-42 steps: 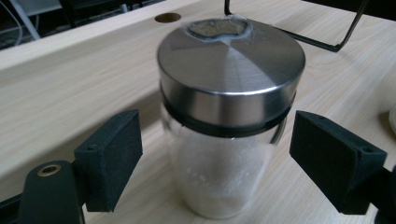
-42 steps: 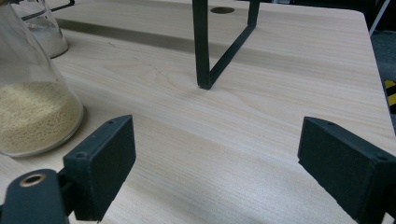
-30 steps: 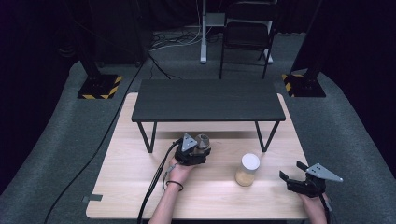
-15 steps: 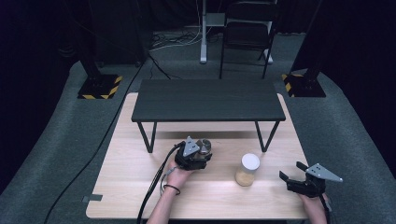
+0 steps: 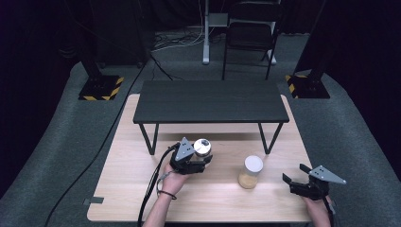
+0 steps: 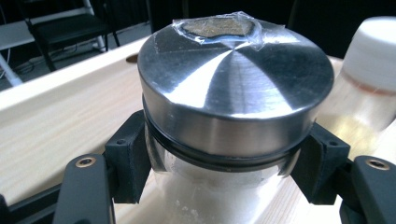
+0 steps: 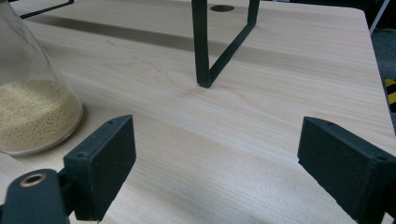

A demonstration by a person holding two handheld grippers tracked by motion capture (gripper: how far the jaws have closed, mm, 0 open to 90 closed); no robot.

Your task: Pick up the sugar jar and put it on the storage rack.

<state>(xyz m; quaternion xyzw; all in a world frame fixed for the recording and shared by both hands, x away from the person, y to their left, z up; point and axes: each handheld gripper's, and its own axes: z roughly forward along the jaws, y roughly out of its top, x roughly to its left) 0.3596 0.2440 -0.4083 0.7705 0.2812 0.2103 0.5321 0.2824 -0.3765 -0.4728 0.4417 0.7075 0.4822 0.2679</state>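
A glass jar (image 6: 233,88) with a brushed metal lid and white powder inside is held by my left gripper (image 6: 224,172), whose pads (image 6: 133,158) press on the neck just under the lid. In the high view that jar (image 5: 202,147) and left gripper (image 5: 198,160) are at the table's middle, in front of the black shelf. A second jar (image 5: 250,172) with a white lid and yellow grains stands to the right. My right gripper (image 5: 294,173) rests open near the table's front right; its jaws (image 7: 229,168) stand wide apart, with nothing between them and the grain jar (image 7: 32,107) to their left.
A low black shelf (image 5: 210,101) on thin metal legs (image 7: 224,46) spans the back half of the wooden table (image 5: 127,189). The white-lidded jar (image 6: 373,60) is close beside the held one. A chair and stands are on the floor beyond.
My left gripper has shifted a little with the metal-lidded jar in its grip and seems slightly higher. The right gripper and the grain jar have not moved.
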